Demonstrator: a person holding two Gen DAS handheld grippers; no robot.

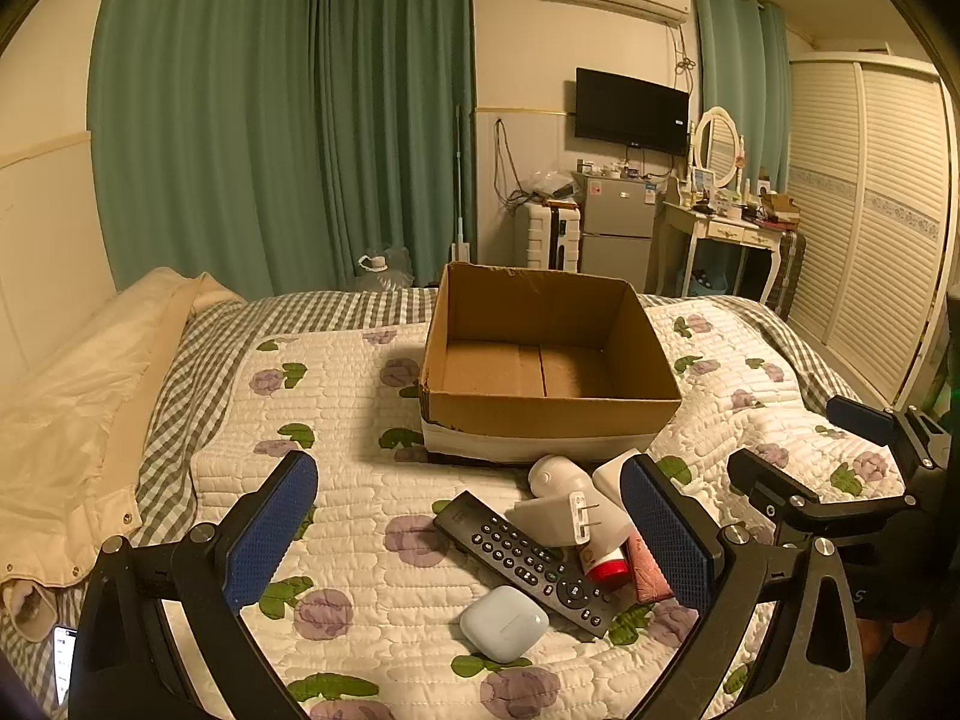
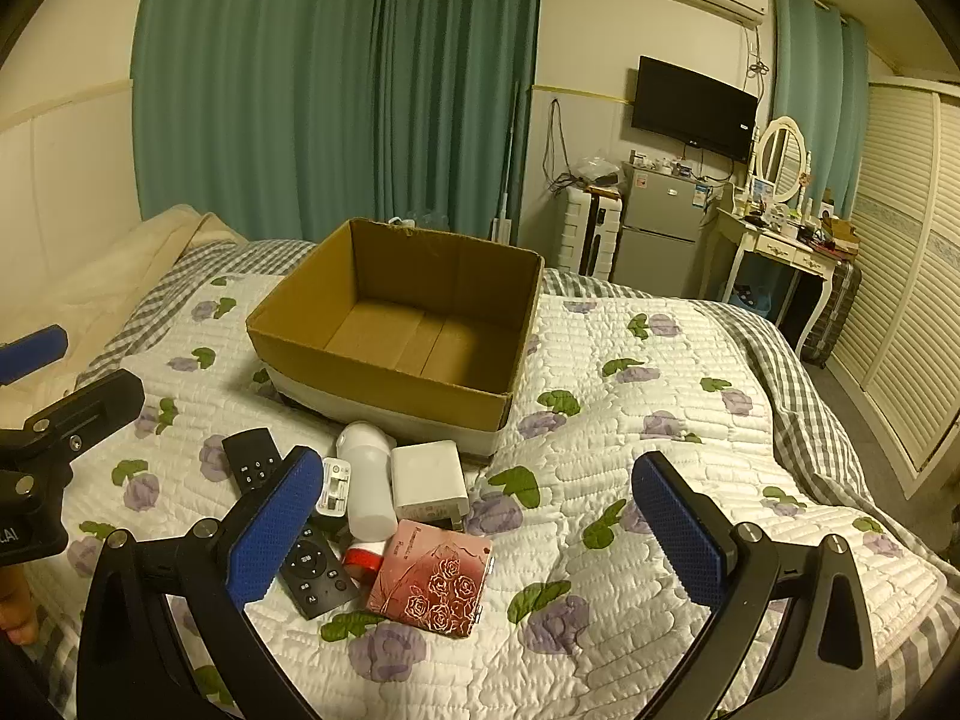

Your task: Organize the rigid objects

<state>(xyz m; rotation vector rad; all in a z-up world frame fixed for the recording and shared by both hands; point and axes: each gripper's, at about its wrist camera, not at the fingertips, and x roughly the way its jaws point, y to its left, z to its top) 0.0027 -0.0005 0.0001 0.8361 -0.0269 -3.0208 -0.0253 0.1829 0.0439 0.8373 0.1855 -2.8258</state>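
Note:
An open cardboard box stands empty on the bed. In front of it lies a pile: a black remote, a white charger plug, a white bottle with a red cap, a pink rose-printed case and a white earbud case. My left gripper is open and empty, held above the pile. My right gripper is open and empty, over the pink case and the quilt right of it.
The bed has a white floral quilt over grey check sheets. A cream duvet lies at the left. A phone lies at the bed's near left corner. A fridge, dressing table and wardrobe stand beyond.

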